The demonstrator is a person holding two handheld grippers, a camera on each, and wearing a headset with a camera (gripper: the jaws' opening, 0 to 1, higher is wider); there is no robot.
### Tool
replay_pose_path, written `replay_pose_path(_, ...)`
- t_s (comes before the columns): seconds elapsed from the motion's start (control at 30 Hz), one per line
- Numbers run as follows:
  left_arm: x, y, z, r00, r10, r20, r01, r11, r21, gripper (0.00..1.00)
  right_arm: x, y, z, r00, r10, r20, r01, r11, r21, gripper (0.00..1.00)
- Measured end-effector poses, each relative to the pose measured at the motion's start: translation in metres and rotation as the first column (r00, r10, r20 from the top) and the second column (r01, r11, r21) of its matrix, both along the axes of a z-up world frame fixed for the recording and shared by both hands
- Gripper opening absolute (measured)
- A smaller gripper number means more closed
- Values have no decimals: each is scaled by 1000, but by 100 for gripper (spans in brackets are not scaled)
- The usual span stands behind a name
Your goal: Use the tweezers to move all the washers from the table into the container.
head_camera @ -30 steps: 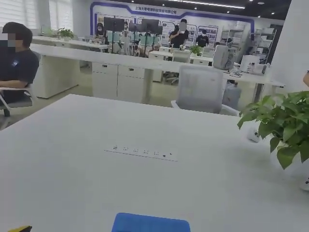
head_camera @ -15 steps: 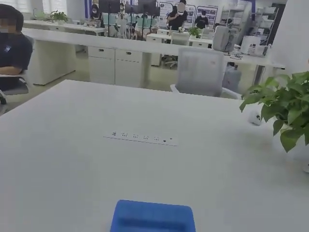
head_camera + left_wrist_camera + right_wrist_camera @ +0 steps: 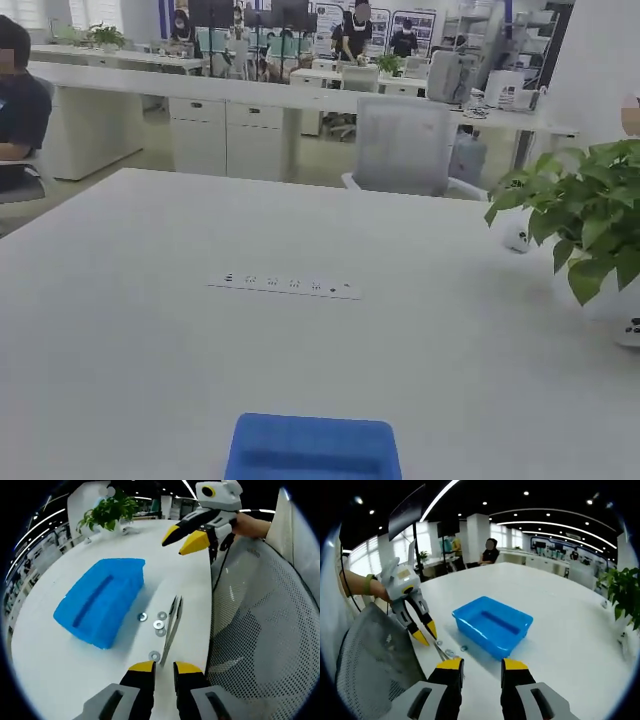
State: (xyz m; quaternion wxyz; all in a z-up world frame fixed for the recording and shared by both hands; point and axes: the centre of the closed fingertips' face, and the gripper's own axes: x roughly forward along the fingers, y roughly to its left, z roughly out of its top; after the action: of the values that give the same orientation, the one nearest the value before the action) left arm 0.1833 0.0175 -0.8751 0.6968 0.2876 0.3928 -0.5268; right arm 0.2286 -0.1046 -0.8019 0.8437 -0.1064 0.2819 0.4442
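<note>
The tweezers (image 3: 171, 627) lie ungripped on the desk (image 3: 150, 350) among the washers (image 3: 159, 625), just beside the blue container (image 3: 100, 600); the left tool (image 3: 165, 667) hovers near them, jaws parted and empty, seemingly to grasp them; the right tool (image 3: 482, 664) is likewise parted and empty.

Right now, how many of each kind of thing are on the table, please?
Washers: 5
Tweezers: 1
Blue container: 1
Potted plant: 1
Total: 8
</note>
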Motion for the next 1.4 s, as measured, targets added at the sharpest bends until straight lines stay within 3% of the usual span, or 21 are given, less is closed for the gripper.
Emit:
replay_pose_path(0.07,2,1,-3,999,-41,27,39,998,44,8,1,6,-4,1000,21,-17,-21,1000,5,24)
replay_pose_path(0.13,4,-2,-2,995,-84,54,80,995,60,5,-2,13,-8,998,59,-28,-59,998,-5,22)
replay_pose_path(0.3,6,-3,-2,993,-107,55,102,992,79,0,-7,24,-17,990,134,-37,-135,990,-41,20)
replay_pose_path(0.5,5,-5,-2,986,-154,63,148,985,91,0,-19,31,-29,973,228,-44,-231,968,-97,20)
replay_pose_path(0.67,5,-9,12,976,-191,107,183,980,79,0,-32,34,-37,953,298,-59,-303,944,-132,20)
replay_pose_path(0.83,3,-14,41,966,-214,147,210,977,46,0,-41,38,-42,934,353,-62,-358,919,-165,21)
replay_pose_path(1.07,-5,-24,76,954,-244,176,248,969,2,0,-45,49,-47,906,421,-54,-423,885,-198,21)
replay_pose_path(1.2,-10,-28,86,951,-253,175,259,966,-12,0,-48,60,-47,888,456,-56,-459,873,-164,19)
replay_pose_path(1.3,-12,-29,90,950,-260,171,266,964,-12,0,-51,67,-50,868,494,-54,-496,851,-175,17)
replay_pose_path(1.33,-13,-29,91,951,-260,169,266,964,-12,0,-53,70,-51,852,521,-46,-520,834,-183,15)
replay_pose_path(1.4,-15,-29,93,953,-259,159,265,964,-15,0,-55,76,-52,840,541,-45,-540,823,-179,11)
